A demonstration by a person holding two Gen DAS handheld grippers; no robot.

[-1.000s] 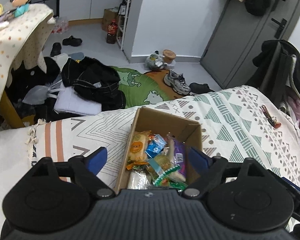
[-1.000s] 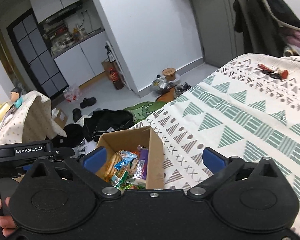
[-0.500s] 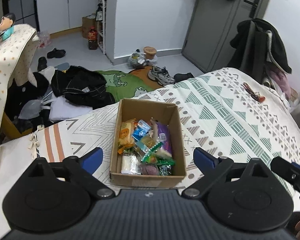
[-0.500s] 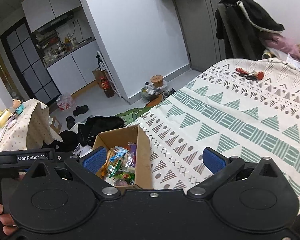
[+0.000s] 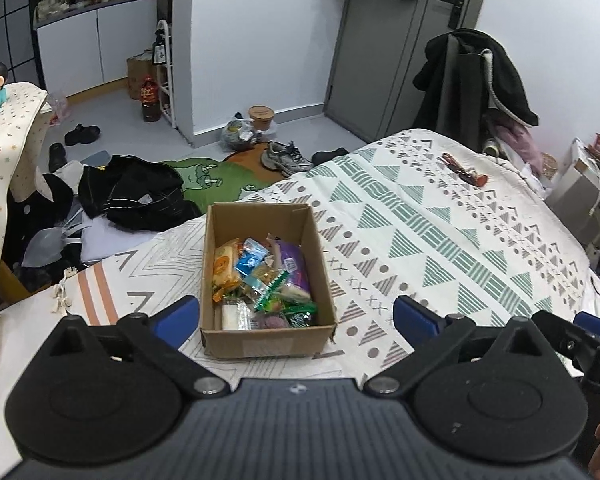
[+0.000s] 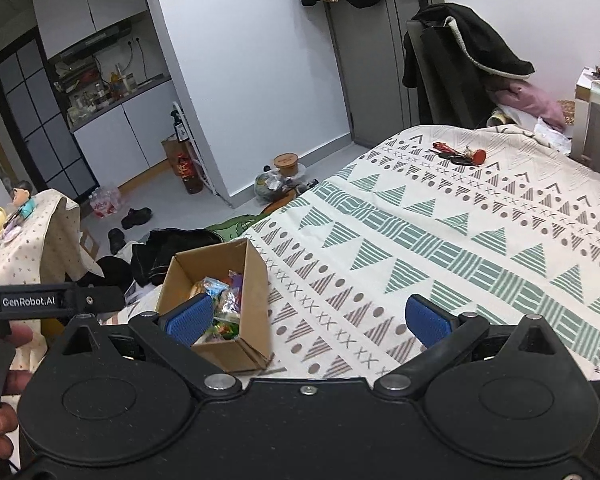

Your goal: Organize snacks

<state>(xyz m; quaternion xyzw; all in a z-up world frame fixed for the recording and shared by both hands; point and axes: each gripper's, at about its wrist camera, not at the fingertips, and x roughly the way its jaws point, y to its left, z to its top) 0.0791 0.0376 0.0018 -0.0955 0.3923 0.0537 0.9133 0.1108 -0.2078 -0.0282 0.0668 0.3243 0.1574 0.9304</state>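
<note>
Both tools have pulled back and up since the earlier frame, so the cardboard box [image 5: 266, 276] now shows whole. The left tool [image 5: 296, 314] and the right tool [image 6: 308, 318] are spread wide, holding nothing. The box stands on the bed [image 5: 440, 240], straight ahead of the left tool. The snack packets [image 5: 260, 280] inside look light, crinkly and slippery; I would pinch one by its sealed edge.

We see both views evenly lit by soft, cool indoor light, with no hard shadows on the bed cover [image 5: 440, 216]. The white wall [image 6: 260, 60] reads bright without glare. Fisheye bending curves the door [image 5: 400, 40] and cabinets [image 6: 112, 136] toward the edges, and the corners darken. Focus is sharp mid-frame; the kitchen shelves look slightly soft and grainy.
</note>
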